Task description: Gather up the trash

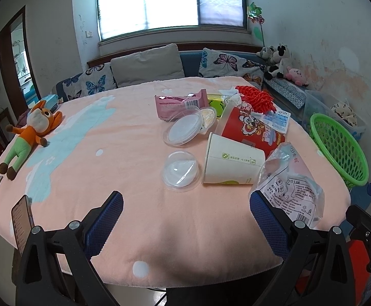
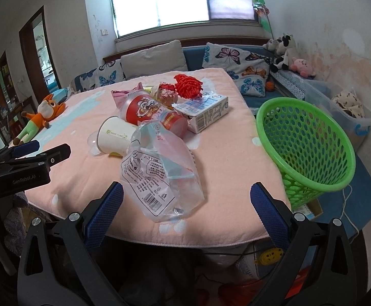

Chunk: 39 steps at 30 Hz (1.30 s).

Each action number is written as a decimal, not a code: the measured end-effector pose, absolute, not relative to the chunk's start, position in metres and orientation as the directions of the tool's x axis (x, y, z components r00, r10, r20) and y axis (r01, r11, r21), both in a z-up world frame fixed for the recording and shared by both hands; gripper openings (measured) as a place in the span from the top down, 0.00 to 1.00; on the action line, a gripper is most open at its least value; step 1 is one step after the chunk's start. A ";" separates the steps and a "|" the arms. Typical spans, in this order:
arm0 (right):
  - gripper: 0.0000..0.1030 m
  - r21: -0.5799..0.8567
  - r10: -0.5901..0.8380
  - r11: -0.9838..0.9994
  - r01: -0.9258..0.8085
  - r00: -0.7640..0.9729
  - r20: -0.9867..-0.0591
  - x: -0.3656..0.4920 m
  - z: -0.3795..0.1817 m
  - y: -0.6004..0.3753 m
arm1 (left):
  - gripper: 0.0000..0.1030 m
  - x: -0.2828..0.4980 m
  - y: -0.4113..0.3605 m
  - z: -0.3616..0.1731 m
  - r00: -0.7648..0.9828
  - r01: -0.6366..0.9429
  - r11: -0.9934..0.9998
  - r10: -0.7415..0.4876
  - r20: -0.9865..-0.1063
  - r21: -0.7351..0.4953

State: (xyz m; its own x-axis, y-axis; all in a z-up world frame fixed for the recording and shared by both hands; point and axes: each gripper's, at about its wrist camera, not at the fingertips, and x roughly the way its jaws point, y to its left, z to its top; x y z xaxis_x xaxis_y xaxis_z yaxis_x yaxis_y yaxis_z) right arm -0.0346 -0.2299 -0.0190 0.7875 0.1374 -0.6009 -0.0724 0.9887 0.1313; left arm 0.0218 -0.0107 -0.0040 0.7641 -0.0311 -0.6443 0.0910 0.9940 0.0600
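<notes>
Hovering at the near edge of the pink table (image 2: pixel 223 168), the right gripper (image 2: pixel 186 206) has its jaws spread wide and holds nothing; the clear plastic wrapper (image 2: pixel 157 173) lies just ahead of it in lower centre of the right wrist view, close to the left finger, not between the pads as far as I can tell. Left gripper (image 1: pixel 185 216) is also spread wide and empty, low in its own frame, with bare cloth between the fingers; the same wrapper shows at its lower right, just beside the right finger. Trash pile sits centre of the table: white paper cup (image 1: pixel 232 164) on its side, touching the red snack tub (image 1: pixel 251 127) behind it, clear lid (image 1: pixel 181 170) flat just left of the cup, second clear lid (image 1: pixel 184 127) further back, pink wrapper (image 1: pixel 177 103) behind that, red mesh (image 1: pixel 257 98) at the far side. A milk carton (image 2: pixel 206 113) lies right of the tub in the right wrist view. Green basket (image 2: pixel 308 142) stands tilted off the table's right edge, right side of frame, well apart from the wrapper. Orange plush toy (image 1: pixel 32 132) lies at left, away from the pile. Phone (image 1: pixel 22 227) at lower left edge of the left view.
</notes>
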 end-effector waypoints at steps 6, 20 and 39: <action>0.04 0.130 0.144 0.988 -0.081 0.779 -0.611 -0.026 -0.020 -0.229 | 0.06 0.029 -0.009 -0.004 0.756 0.089 0.994 -0.032 -0.653 0.055; 0.04 0.133 0.194 0.981 -0.142 0.758 -0.623 -0.003 -0.023 -0.228 | 0.06 0.049 -0.004 0.001 0.746 0.083 0.995 -0.029 -0.666 0.050; 0.07 0.099 0.269 0.953 -0.285 0.652 -0.709 0.054 -0.057 -0.217 | 0.07 0.086 0.002 -0.005 0.697 0.179 0.984 -0.133 -0.704 -0.010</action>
